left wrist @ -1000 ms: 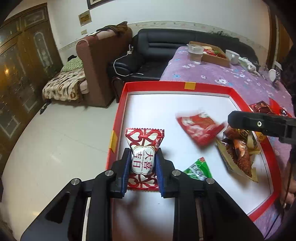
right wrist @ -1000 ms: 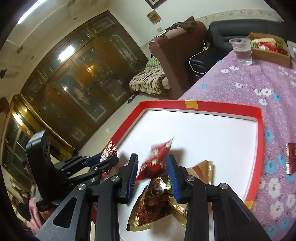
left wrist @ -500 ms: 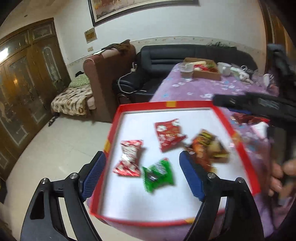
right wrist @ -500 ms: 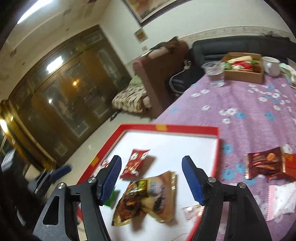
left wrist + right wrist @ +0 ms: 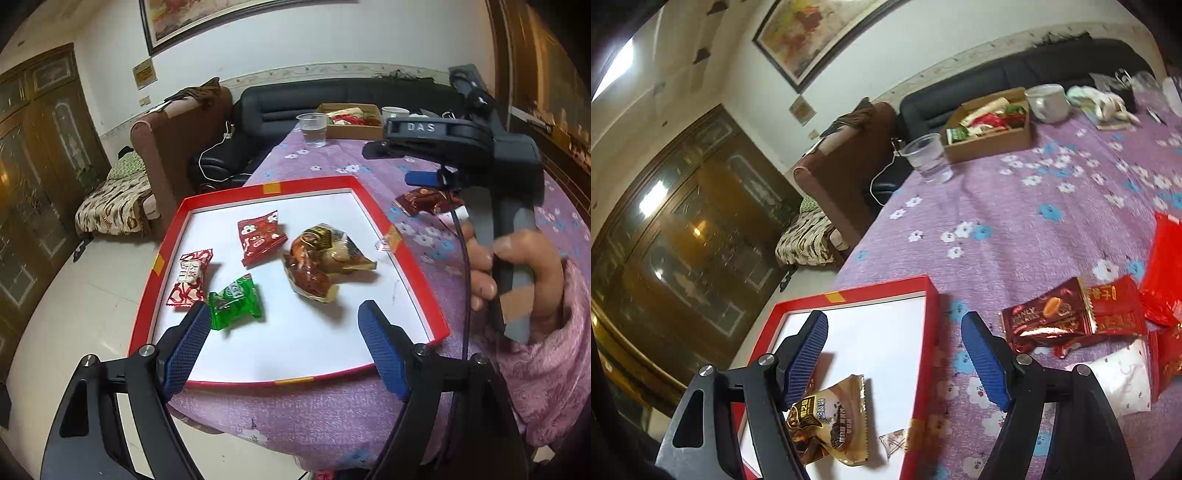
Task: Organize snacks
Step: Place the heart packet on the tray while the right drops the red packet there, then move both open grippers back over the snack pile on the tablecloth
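Left gripper (image 5: 280,328) and right gripper (image 5: 894,354): jaws wide, just opened, nothing held. Four snack packets loose (none touching pads) in red tray (image 5: 421,299).

Purple floral table (image 5: 332,413) carries red tray (image 5: 402,254), snacks (image 5: 1047,319).
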### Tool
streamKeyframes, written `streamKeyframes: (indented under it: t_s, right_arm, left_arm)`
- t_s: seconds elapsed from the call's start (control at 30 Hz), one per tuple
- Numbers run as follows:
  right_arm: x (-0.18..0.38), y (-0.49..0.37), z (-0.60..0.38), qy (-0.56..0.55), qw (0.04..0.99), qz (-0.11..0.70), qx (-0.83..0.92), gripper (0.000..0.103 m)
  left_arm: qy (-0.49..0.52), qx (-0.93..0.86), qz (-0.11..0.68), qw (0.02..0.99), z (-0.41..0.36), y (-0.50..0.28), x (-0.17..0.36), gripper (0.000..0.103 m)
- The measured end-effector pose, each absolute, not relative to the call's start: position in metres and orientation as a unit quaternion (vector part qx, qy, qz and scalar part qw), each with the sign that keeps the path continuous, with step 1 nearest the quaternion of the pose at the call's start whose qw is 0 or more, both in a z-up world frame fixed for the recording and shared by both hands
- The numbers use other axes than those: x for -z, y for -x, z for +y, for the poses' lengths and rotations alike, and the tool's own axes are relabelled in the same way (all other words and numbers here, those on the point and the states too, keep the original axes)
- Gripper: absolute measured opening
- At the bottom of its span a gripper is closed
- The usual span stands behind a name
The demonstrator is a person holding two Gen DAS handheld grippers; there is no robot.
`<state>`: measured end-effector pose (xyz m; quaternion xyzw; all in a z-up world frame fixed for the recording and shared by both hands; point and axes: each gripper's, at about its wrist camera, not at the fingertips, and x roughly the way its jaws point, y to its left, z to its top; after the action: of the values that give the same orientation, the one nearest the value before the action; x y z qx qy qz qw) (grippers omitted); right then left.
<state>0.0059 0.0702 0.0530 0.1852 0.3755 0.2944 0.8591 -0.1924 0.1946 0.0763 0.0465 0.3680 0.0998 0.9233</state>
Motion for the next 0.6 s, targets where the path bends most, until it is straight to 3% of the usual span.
streamKeyframes:
  t_s: [0.37,0.5,0.6]
  right_arm:
    - [-0.067,0.005,0.037,-0.192,0.840,0.405,-0.305,0.078]
    - [-0.092,0.004,-0.003,-0.152,0.864,0.381,-0.293,0.078]
    - [-0.109,0.000,-0.048,-0.137,0.885,0.353,-0.271,0.084]
  left_arm:
    - [-0.029,-0.073,0.380,0.922,0.187,0.178,-0.072,0.082]
    - [-0.021,-0.050,0.393,0.918,0.174,0.166,-0.066,0.082]
    - [-0.034,-0.035,0.395,0.917,0.159,0.161,-0.064,0.082]
